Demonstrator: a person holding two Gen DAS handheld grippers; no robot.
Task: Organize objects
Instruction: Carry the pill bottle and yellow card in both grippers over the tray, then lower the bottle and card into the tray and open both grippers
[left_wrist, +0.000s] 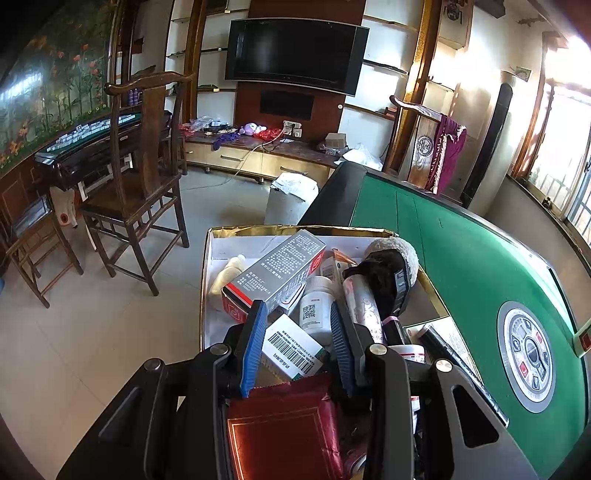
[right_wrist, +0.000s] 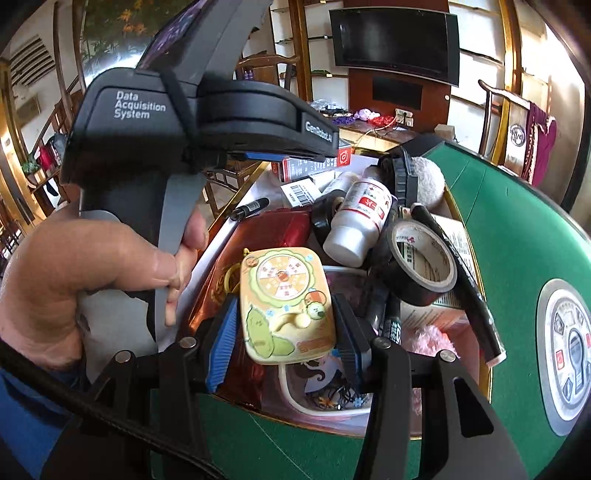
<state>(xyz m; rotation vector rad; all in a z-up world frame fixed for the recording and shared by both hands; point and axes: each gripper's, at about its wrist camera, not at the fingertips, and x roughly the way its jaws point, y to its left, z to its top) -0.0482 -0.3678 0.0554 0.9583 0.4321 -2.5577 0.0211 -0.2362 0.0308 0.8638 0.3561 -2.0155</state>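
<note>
Legibly, left gripper (right_wrist: 258, 155) housing reads "Data Acquisition System"; fingers apart over barcode box (left_wrist: 291, 345). Right gripper (right_wrist: 284, 328) fingers flank yellow toy (right_wrist: 286, 306), not clamped.

Daylight poured in from the window (left_wrist: 565, 122) at right, blown out to glare. Fisheye bending darkened the corners.

A box (left_wrist: 221, 236) of clutter sits on the bench (left_wrist: 461, 266), at its left edge above the floor. In the box, a carton (left_wrist: 280, 269) lies tilted at the far side, with a bottle (left_wrist: 316, 308) just in front of it and a barcoded packet (left_wrist: 291, 349) nearer still. A tape roll (right_wrist: 424, 258) rests to the right in the box. A chair (left_wrist: 136, 192) stands left of the box, and a television (left_wrist: 295, 55) hangs on the wall behind.
</note>
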